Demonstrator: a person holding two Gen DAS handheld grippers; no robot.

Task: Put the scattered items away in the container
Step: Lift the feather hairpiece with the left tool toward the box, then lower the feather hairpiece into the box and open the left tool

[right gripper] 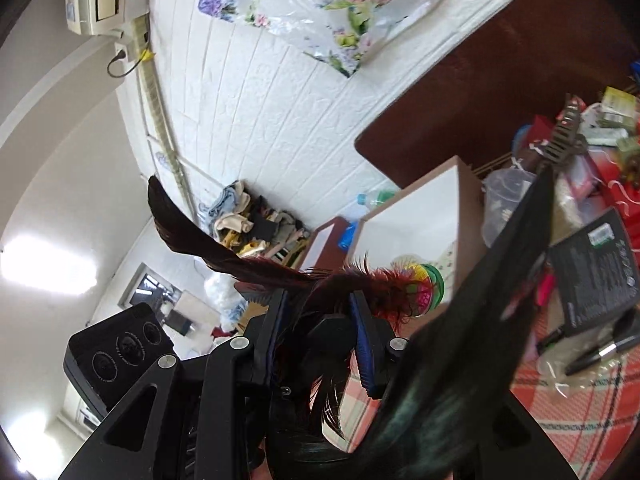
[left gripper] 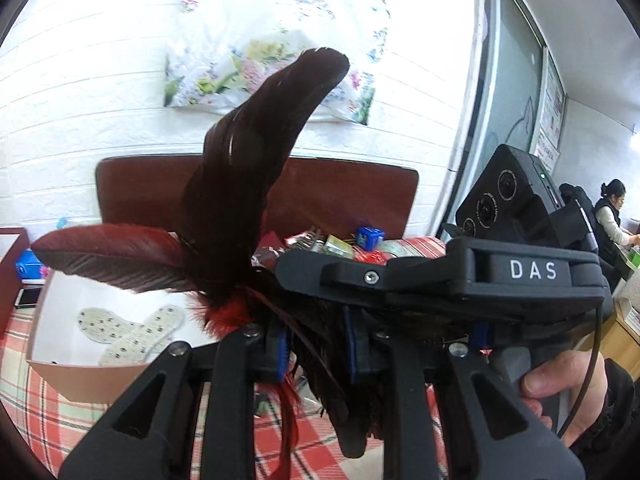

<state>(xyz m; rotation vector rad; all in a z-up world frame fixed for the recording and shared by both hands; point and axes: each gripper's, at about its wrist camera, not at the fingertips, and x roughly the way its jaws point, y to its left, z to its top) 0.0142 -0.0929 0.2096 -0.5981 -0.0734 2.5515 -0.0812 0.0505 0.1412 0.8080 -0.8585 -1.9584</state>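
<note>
A dark red and black feather shuttlecock [left gripper: 240, 184] stands between the fingers of my left gripper [left gripper: 316, 344], which is shut on its base. My right gripper [left gripper: 460, 280] lies sideways right in front of it, also closed on the same feather bundle. In the right wrist view the feathers [right gripper: 352, 288] sit between the blue pads of my right gripper [right gripper: 320, 320]. An open cardboard box [left gripper: 60, 376] with a white inside stands at lower left and holds patterned insoles [left gripper: 132, 332]. The box [right gripper: 424, 208] also shows in the right wrist view.
Red plaid cloth [left gripper: 36, 412] covers the table. Small packets and a blue cube [left gripper: 370, 237] lie at the back by a brown headboard [left gripper: 352, 192]. In the right wrist view a black box [right gripper: 596, 272], pens [right gripper: 600, 354] and a plastic cup [right gripper: 504, 204] lie right.
</note>
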